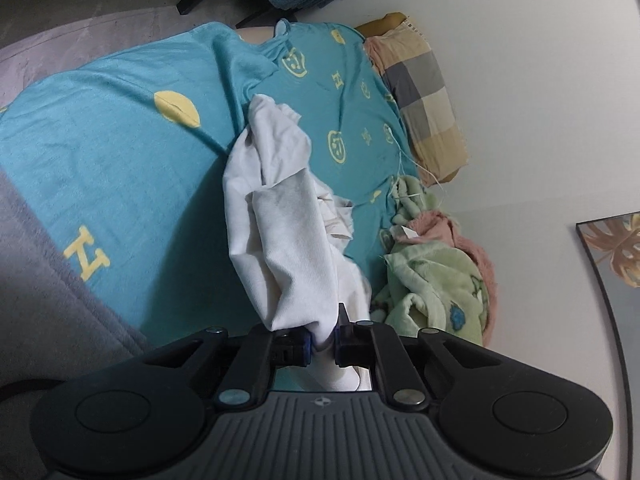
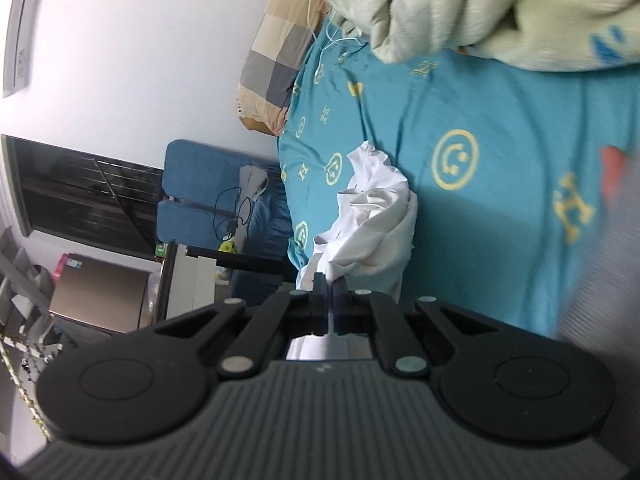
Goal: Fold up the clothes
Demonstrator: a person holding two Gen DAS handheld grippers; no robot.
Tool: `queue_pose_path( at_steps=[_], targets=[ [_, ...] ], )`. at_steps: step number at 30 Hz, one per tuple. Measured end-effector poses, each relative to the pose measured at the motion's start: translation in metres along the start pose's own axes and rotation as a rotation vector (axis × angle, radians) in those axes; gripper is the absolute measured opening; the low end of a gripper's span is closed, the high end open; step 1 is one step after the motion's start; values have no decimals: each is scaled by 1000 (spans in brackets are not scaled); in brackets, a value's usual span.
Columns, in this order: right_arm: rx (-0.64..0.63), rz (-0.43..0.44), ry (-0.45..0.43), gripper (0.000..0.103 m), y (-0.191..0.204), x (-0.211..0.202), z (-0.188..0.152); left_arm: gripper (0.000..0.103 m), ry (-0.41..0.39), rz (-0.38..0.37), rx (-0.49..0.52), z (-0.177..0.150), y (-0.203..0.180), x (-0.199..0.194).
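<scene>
A white garment [image 1: 280, 216] hangs crumpled above a teal bedsheet [image 1: 120, 168] printed with yellow smileys and letters. My left gripper [image 1: 323, 334] is shut on a thick fold of the garment's near end, with cloth bulging out between the pads. In the right wrist view the same white garment [image 2: 372, 224] trails away from my right gripper [image 2: 330, 286], which is shut on a thin edge of it. The cloth runs bunched and twisted from each gripper toward the bed.
A green fleece blanket with pink trim [image 1: 436, 280] lies bunched beside the garment and fills the top of the right wrist view [image 2: 480, 8]. A checked pillow [image 1: 420, 92] lies against the white wall. A blue chair [image 2: 208, 200] with cables stands past the bed's edge.
</scene>
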State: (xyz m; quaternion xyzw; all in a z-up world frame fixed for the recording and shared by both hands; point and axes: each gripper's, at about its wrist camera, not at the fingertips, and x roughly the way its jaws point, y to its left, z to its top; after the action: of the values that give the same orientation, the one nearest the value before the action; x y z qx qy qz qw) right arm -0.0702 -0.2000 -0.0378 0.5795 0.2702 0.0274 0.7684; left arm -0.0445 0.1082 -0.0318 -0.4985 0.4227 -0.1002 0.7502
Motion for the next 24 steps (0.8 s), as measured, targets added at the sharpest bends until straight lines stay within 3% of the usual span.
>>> queue_pose_path(
  at_steps=[4,9,16,24],
  targets=[
    [3,13,-20,5,11,2,5,10,0,-37,-22,11,-14,0],
    [3,15,-34,5,37,53,33,11,-10,-34,-73,55,-35,32],
    [24,-67,-21,5,49,162,85,14,-8,11,-145,144,-45,139],
    [54,-170,39,5,7,282,133,15,35,119,-67,214,-19,254]
  ],
)
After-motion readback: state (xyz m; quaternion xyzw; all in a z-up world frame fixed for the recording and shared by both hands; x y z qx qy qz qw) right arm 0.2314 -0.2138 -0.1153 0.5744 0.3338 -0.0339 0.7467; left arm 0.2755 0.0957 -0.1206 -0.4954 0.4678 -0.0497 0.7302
